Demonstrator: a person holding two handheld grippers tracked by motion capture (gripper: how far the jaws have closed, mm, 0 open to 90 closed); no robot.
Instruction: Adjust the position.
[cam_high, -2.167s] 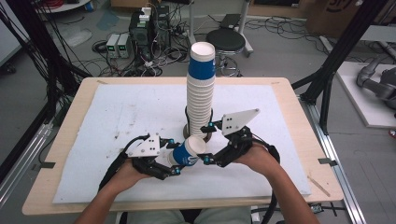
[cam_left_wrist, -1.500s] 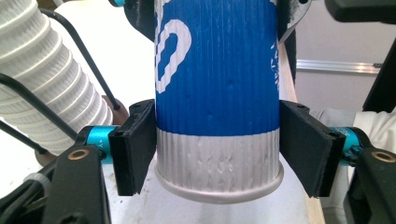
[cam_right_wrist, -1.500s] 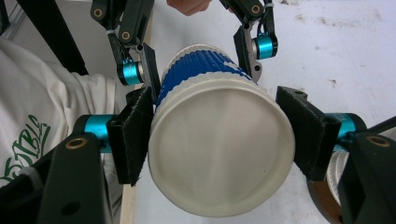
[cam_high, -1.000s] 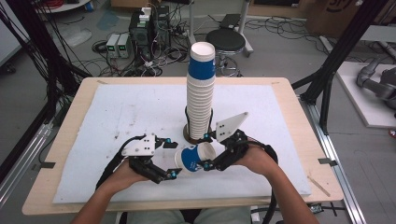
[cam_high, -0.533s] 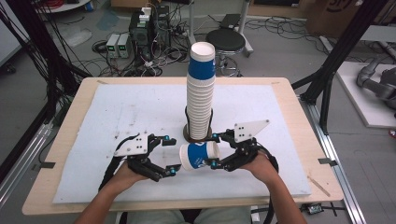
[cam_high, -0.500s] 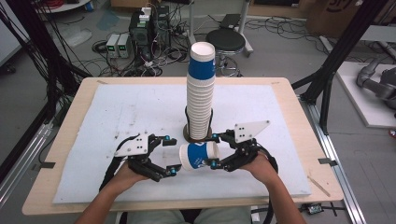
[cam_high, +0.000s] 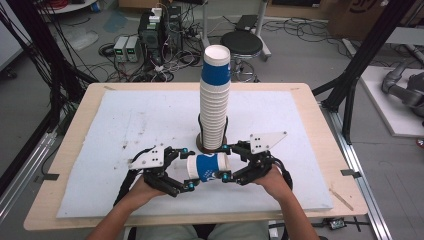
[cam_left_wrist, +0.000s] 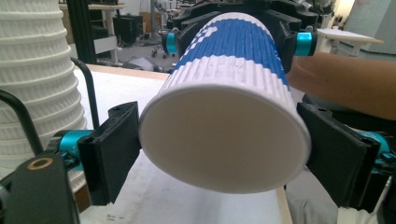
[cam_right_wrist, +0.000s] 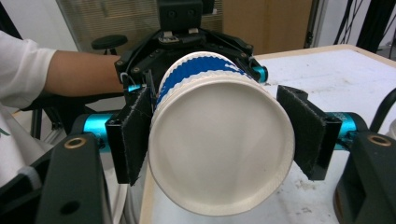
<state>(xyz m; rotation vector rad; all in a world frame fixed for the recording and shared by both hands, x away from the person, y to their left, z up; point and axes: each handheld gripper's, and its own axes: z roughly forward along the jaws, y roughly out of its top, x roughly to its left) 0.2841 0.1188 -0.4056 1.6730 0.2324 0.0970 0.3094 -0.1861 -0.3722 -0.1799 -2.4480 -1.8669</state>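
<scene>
A blue and white ribbed paper cup (cam_high: 209, 167) lies level in the air near the table's front, between the two grippers. Its mouth end sits in my right gripper (cam_high: 223, 162), which is shut on the cup (cam_right_wrist: 219, 144) with a pad on each side of the rim. My left gripper (cam_high: 187, 168) is open, its jaws spread wider than the cup's white base (cam_left_wrist: 224, 140). Just behind stands a tall stack of the same cups (cam_high: 215, 100) in a black wire holder (cam_high: 201, 131).
A white mat (cam_high: 125, 125) covers the wooden table (cam_high: 65, 150). The stack (cam_left_wrist: 37, 70) rises close to the left of my left gripper's jaws. Beyond the far edge are a black stool (cam_high: 241, 42), cables and electronics.
The cup has passed from the left gripper to the right one and shifted right, now lying level. The left jaws have spread away from its base. Both hands sit slightly nearer the front edge.
</scene>
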